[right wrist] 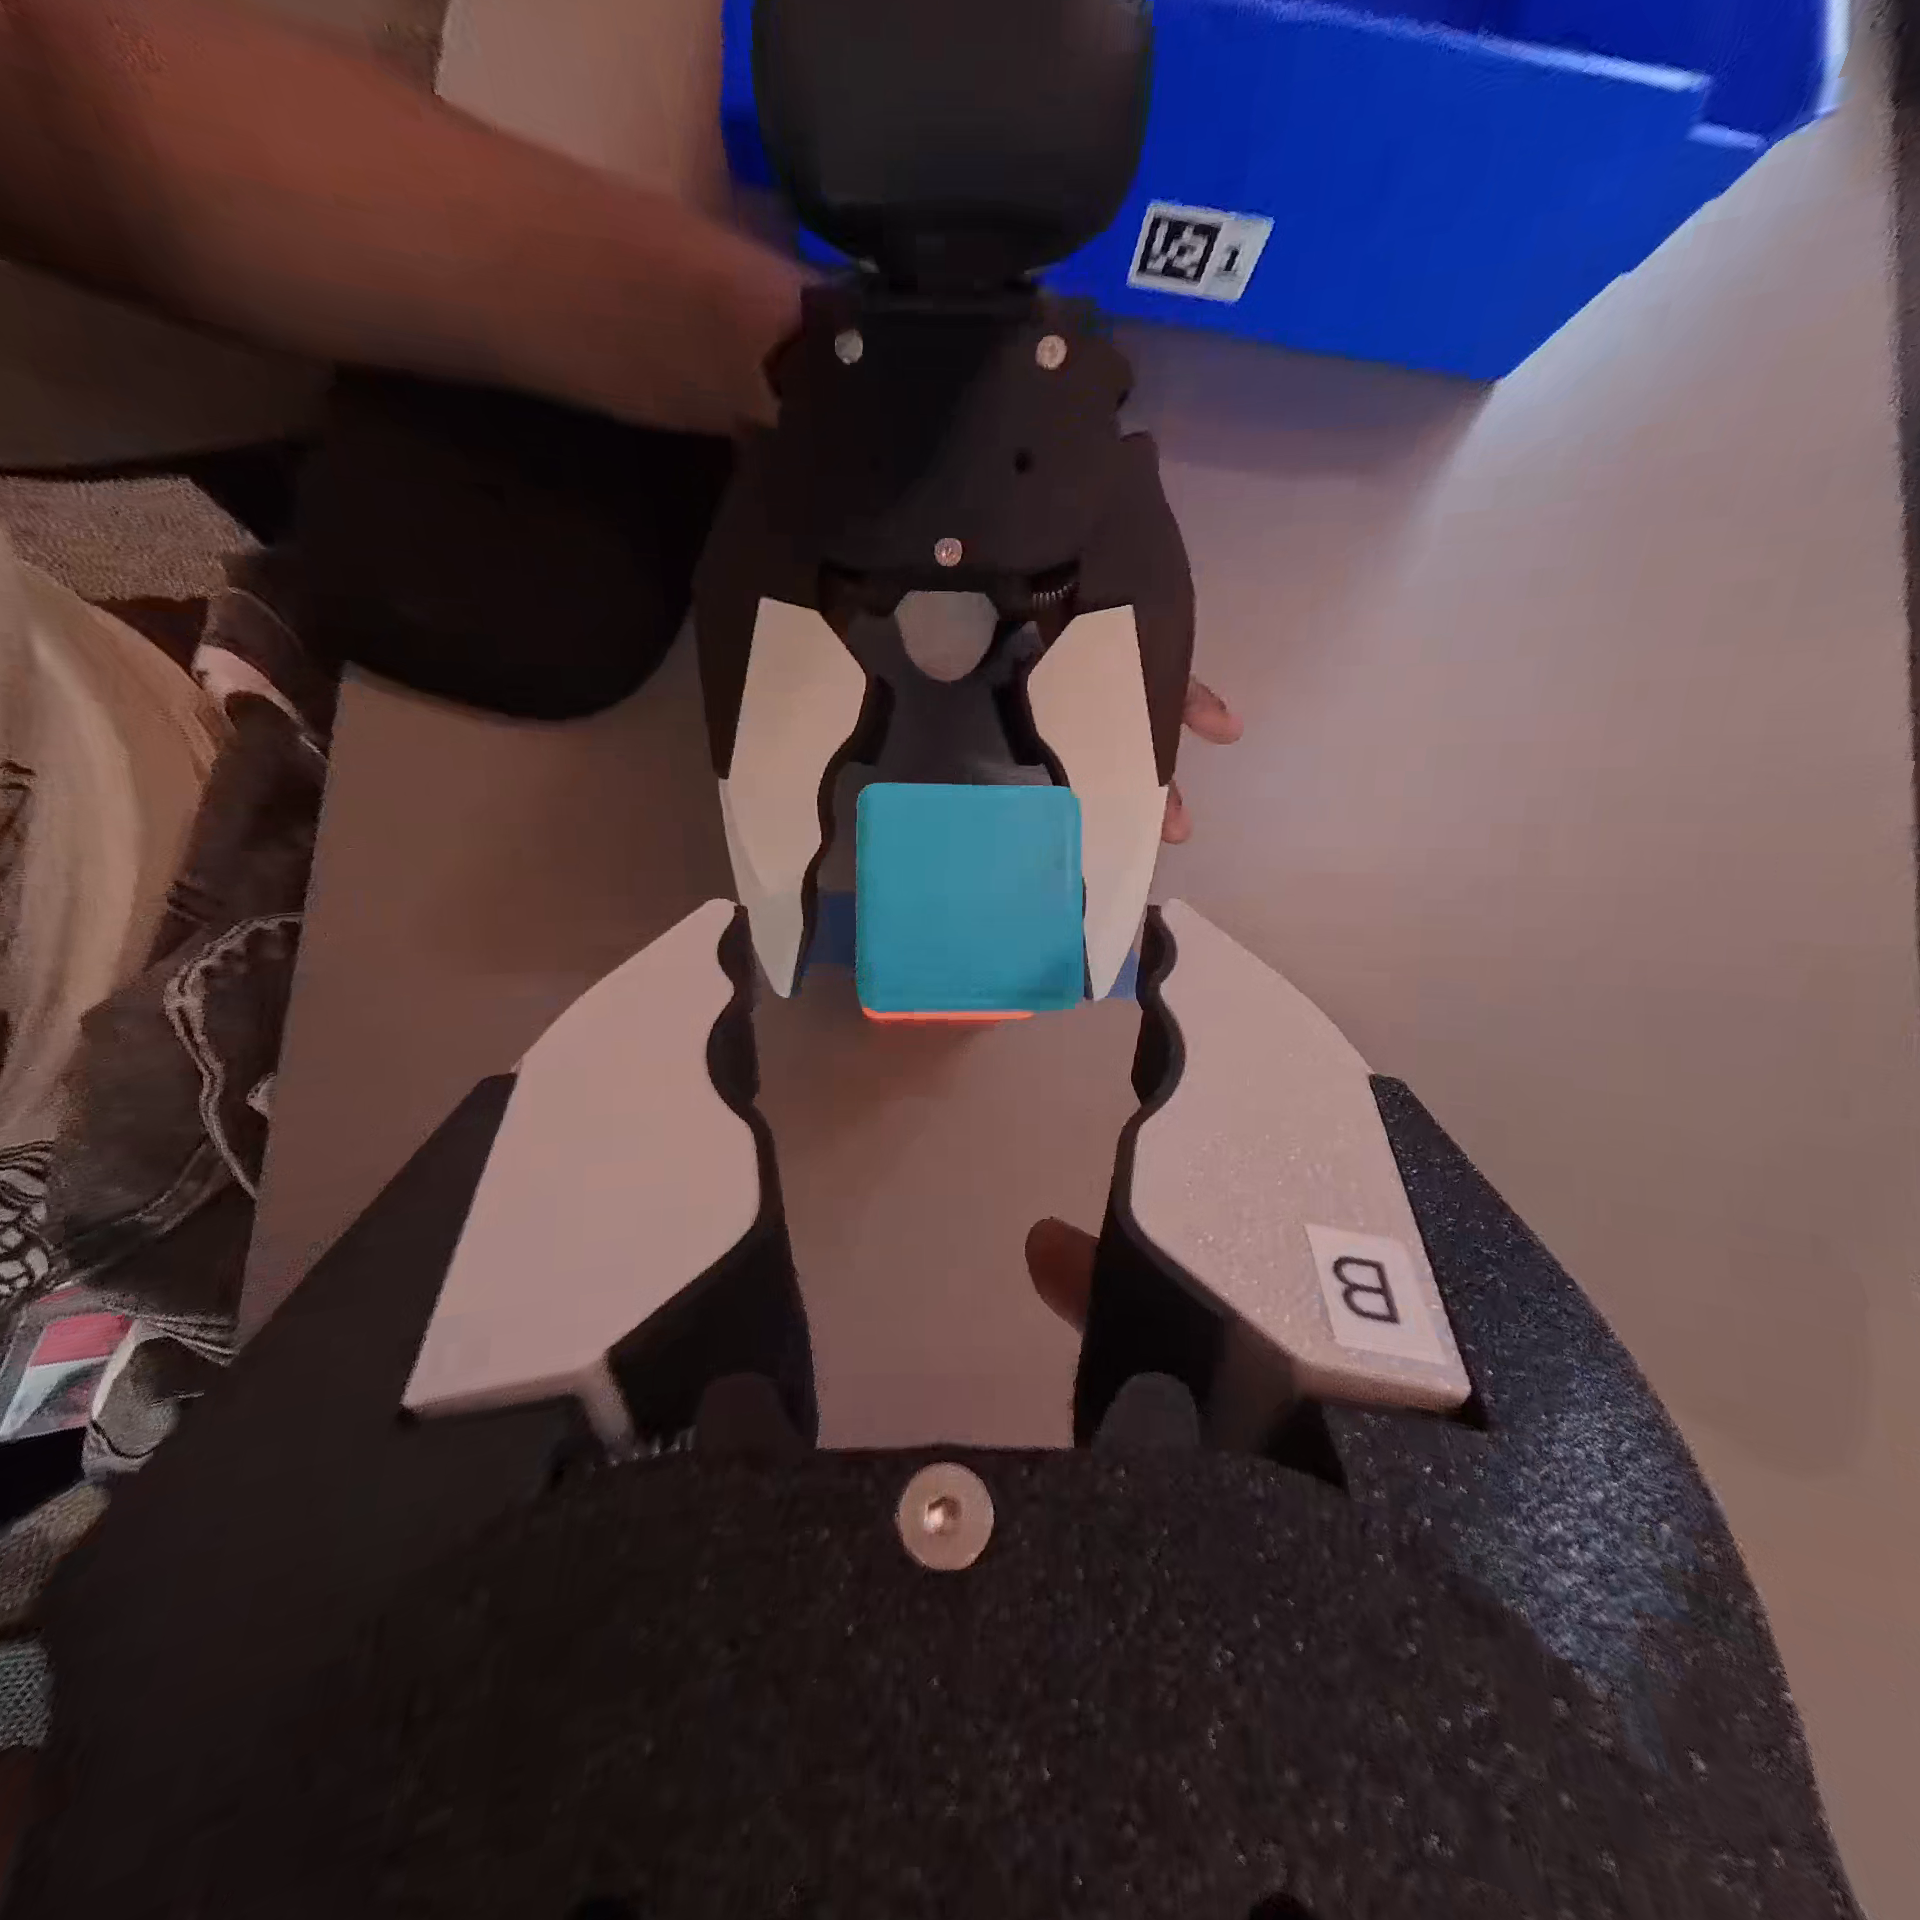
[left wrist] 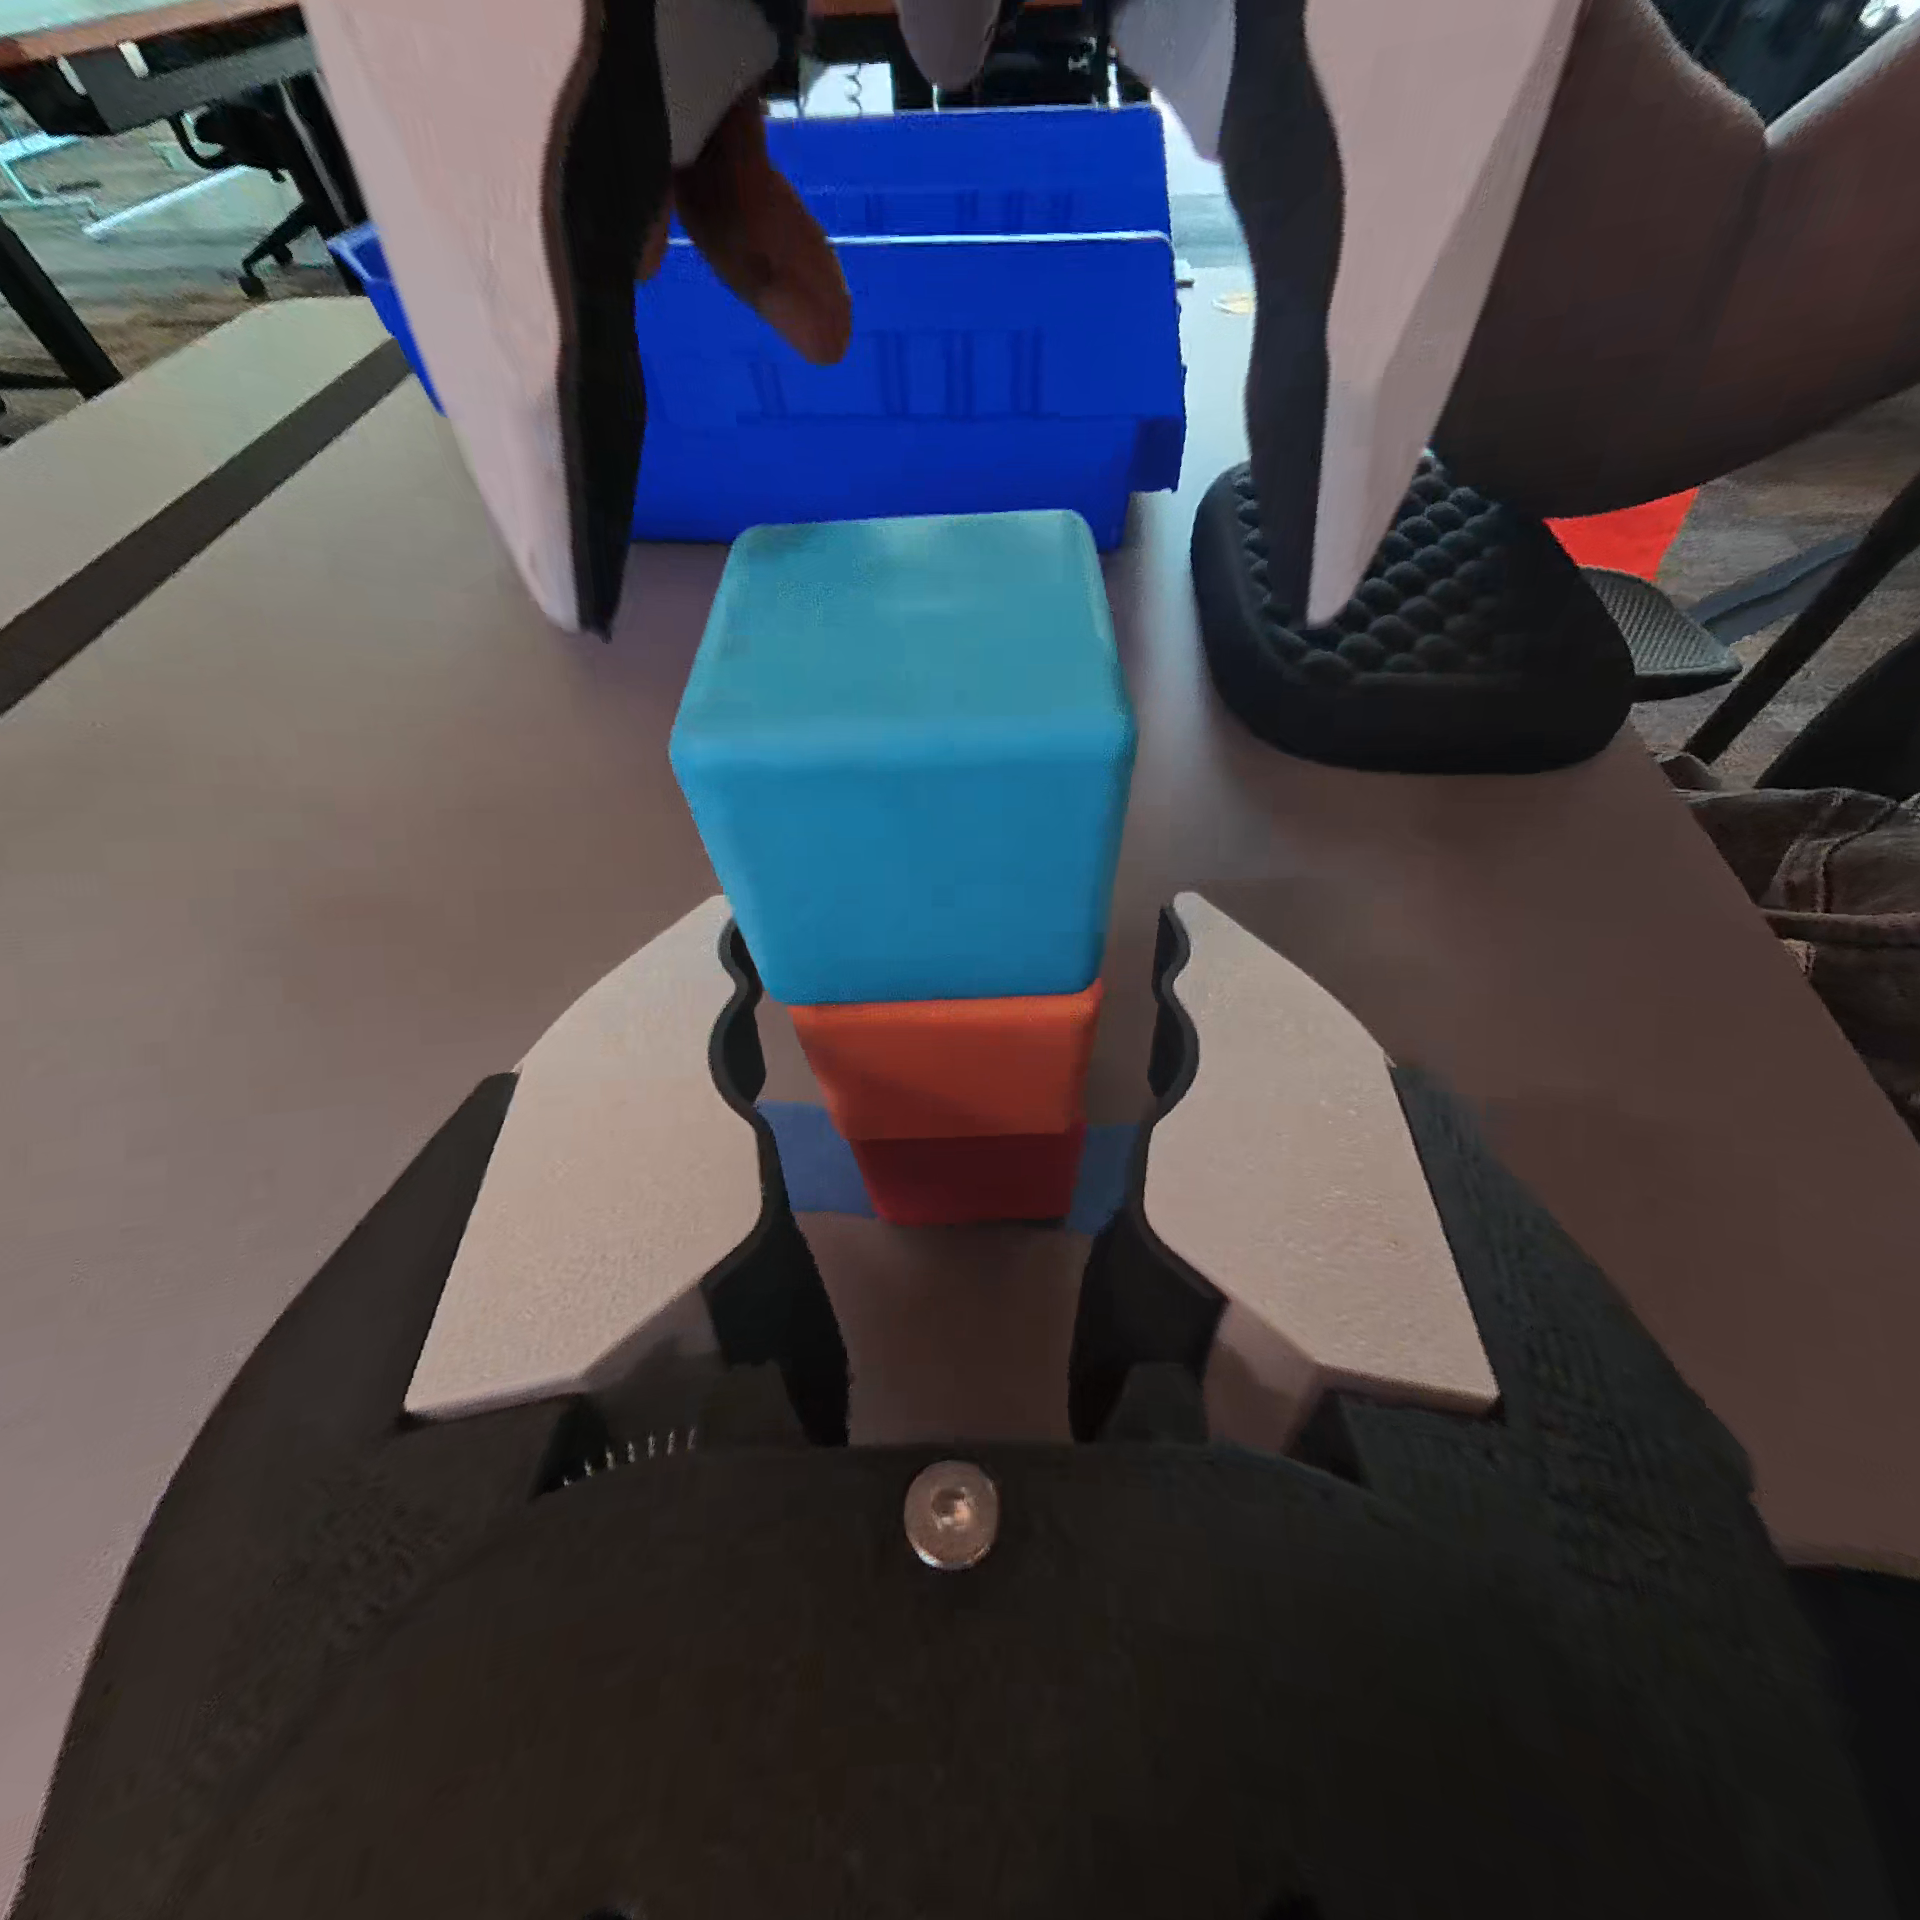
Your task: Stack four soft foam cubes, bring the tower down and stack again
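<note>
On the tabletop (left wrist: 312, 831), over a patch of blue tape (left wrist: 821, 1164), stands a tower of three foam cubes: a red cube (left wrist: 977, 1174) at the bottom, an orange cube (left wrist: 945, 1060) on it, and a teal cube (left wrist: 904, 769) on top. A fourth cube does not show in either view. The left tongs (left wrist: 951, 925) are open, their tips on either side of the tower near the seam between teal and orange; in the right wrist view their pale fingers (right wrist: 774, 862) flank the teal cube (right wrist: 966, 899), and whether they touch it cannot be told. The right tongs (right wrist: 945, 920) are open too and hold nothing; they look straight down on the tower's top face, with a sliver of orange (right wrist: 935, 1018) showing below it. In the left wrist view the right tongs (left wrist: 951, 613) hang above and behind the tower. Beyond the tower sit blue plastic bins (left wrist: 914, 395), and to its right lies a black textured pad (left wrist: 1423, 665) at the tabletop's edge.
</note>
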`<state>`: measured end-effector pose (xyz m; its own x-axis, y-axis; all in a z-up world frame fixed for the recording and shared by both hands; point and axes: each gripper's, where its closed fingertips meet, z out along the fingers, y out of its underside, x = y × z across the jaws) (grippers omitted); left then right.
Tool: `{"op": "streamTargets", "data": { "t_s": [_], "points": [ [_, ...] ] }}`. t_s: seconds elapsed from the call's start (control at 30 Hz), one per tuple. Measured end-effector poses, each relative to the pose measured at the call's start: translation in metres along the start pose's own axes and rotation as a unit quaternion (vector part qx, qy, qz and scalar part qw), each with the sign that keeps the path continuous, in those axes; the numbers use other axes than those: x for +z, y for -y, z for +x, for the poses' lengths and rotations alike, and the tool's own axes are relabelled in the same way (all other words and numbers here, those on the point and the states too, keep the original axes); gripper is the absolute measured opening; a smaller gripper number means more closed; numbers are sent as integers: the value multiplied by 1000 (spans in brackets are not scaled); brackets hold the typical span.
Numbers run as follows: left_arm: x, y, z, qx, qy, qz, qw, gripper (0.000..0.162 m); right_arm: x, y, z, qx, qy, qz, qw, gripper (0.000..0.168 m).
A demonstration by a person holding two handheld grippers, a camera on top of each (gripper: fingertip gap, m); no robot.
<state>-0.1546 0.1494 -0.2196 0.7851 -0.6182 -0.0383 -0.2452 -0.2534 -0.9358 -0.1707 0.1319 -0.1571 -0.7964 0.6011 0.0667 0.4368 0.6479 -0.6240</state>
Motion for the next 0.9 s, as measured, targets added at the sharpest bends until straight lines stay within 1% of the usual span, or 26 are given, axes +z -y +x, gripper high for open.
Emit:
{"op": "streamTargets", "data": {
  "t_s": [0.07, 0.13, 0.17, 0.23, 0.57, 0.9],
  "points": [
    [1, 0, 1, 5, -1, 1, 1000, 67, 10, -3, 0, 1, 5, -15, 1000, 70],
    [2, 0, 1, 11, 0, 2, 1000, 57, 17, -8, 1, 0, 1, -35, 999, 69],
    [2, 0, 1, 12, -1, 1, 1000, 56, 20, -10, 0, -4, 2, -42, 999, 67],
    [1, -1, 2, 17, -1, -5, 1000, 56, 23, -9, 0, -11, 2, -40, 999, 49],
    [2, -2, 3, 15, 6, -29, 999, 56, 21, -10, -1, -22, 6, -6, 1000, 49],
    [1, -3, 2, 12, 8, -32, 999, 56, 14, -12, 0, -15, 1, 11, 1000, 49]
  ]
}}
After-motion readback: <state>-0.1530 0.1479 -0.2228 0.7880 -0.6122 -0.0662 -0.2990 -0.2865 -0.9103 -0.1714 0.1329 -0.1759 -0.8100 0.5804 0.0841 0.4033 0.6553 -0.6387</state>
